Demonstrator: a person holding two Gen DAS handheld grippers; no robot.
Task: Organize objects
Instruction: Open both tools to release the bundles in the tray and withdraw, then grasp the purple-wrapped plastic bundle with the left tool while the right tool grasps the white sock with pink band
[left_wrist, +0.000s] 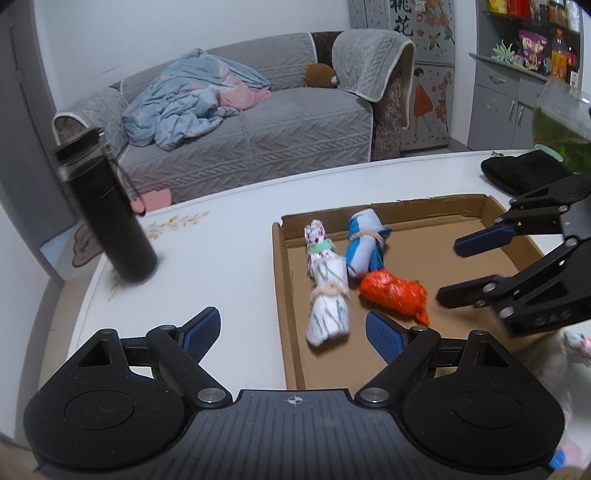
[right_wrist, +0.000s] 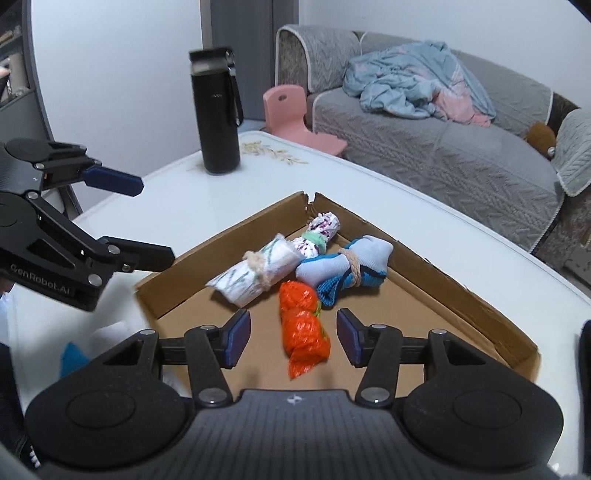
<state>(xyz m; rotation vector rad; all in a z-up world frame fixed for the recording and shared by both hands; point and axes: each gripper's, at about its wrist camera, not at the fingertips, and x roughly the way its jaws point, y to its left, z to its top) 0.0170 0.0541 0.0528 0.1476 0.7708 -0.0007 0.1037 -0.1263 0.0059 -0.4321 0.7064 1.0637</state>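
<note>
Hovering over the cardboard tray (right_wrist: 443, 280), the right hand-held gripper (right_wrist: 293, 338) stood with its jaws spread wide and nothing between the pads; the orange bundle (right_wrist: 303, 332) lay on the tray floor in line with the gap, lower centre of the right wrist view. Left hand-held gripper (left_wrist: 291, 328) likewise gaped, holding nothing, at the tray's near-left edge, lower centre of its own view.

Three bundles sat in the tray: the orange one, a white patterned sock roll (left_wrist: 327, 291) tied with twine, and a blue sock roll (left_wrist: 364, 245) also tied. All three were crowded toward one corner, the blue roll seemingly touching the orange bundle and the white roll just beside it.

Risks judged from this layout:
- A closing right jaw could catch the blue roll's edge alongside the orange bundle, dragging both.
- The orange wrap looked thin and crinkly; a pinch on loose material might slip or tear.
- The tray wall (left_wrist: 286, 295) was low and light; a nudge from the left gripper could shove the tray across the white worktop (left_wrist: 207, 258).
- A tall black flask (left_wrist: 107, 210) stood upper left, well apart, a tipping hazard only on a wide sweep.
- Both grippers worked near each other over the tray; collision was possible.
</note>
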